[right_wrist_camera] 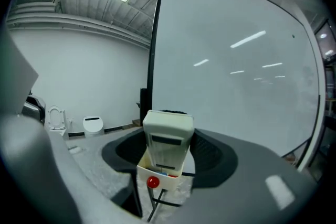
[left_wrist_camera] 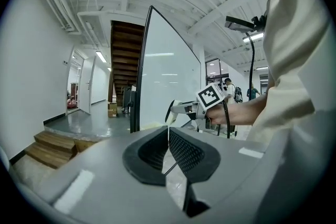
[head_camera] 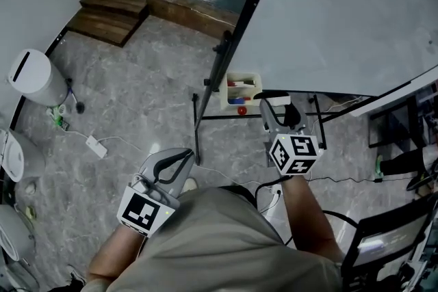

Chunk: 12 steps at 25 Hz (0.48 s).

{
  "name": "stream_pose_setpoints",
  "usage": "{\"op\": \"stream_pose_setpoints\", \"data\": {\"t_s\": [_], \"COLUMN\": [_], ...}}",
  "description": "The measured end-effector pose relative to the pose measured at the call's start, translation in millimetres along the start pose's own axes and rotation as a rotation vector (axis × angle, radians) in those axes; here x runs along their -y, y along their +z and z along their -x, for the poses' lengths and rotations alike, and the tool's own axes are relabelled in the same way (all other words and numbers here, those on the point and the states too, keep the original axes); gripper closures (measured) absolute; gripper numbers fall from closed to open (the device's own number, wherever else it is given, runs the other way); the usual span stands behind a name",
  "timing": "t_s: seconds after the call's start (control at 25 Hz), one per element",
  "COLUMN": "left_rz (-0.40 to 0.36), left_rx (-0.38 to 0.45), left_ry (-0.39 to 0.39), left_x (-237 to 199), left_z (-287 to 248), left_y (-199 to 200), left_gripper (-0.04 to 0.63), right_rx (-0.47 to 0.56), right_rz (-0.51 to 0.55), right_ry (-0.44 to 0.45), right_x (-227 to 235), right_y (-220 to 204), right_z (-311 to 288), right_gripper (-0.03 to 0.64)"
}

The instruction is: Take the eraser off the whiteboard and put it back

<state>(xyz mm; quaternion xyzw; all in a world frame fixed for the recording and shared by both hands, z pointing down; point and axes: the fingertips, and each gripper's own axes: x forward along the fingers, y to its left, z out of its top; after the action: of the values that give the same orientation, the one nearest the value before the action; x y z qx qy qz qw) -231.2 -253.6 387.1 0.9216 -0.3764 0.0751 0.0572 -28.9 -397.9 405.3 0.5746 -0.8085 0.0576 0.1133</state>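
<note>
The eraser (right_wrist_camera: 167, 144) is gripped between the jaws of the right hand-held gripper (right_wrist_camera: 169, 128), in front of the whiteboard (right_wrist_camera: 236, 60) and above the marker tray (right_wrist_camera: 157, 178). The left hand-held gripper (left_wrist_camera: 168, 139) is closed and empty. Removal appears done; putting the eraser back is judged outstanding.

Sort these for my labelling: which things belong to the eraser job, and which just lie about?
Job: eraser, right gripper holding it, whiteboard.
Lying about: marker tray, power strip, white bin, wooden steps.
</note>
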Motion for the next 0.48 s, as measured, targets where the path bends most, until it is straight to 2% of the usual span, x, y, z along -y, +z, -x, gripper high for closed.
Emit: {"op": "stream_pose_setpoints", "data": {"t_s": [0.48], "left_rz": [0.017], "left_rx": [-0.016], "left_ry": [0.02], "left_x": [-14], "left_z": [1], "left_y": [-10], "left_gripper": [0.583], "right_rx": [-0.085], "right_rz": [-0.014], "right_ry": [-0.017], "right_x": [4], "right_y": [-56], "right_z": [-53], "right_gripper": [0.354]}}
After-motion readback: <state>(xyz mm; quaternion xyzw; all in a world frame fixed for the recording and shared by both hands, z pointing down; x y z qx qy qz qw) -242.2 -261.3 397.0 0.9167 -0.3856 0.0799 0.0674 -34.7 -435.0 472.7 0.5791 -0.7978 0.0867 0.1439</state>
